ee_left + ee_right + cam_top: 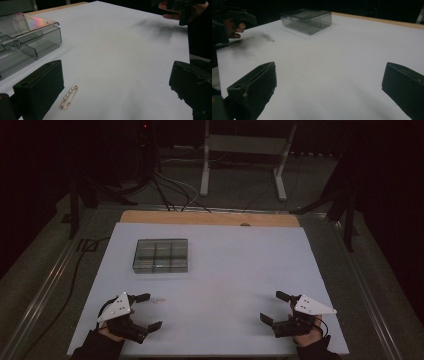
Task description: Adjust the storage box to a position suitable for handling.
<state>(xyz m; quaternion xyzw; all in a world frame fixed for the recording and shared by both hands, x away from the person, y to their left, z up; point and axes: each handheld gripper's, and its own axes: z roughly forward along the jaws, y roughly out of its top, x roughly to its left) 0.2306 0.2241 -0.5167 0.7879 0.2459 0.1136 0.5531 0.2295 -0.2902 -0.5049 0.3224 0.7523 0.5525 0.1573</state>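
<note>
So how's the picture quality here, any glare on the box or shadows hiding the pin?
High view: dim overall, and the pin is a pale speck. Left gripper view: sharp, the pearl-set pin unshadowed, with rainbow glare on the clear compartment box lid. Right gripper view: a soft dark shadow falls beside the pin, which is small and blurry.

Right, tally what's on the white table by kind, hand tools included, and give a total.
Clear compartment box: 1
Gold pearl-set pin: 1
Hand-held tools, both open: 2 (left tool, right tool)
Total: 4
</note>
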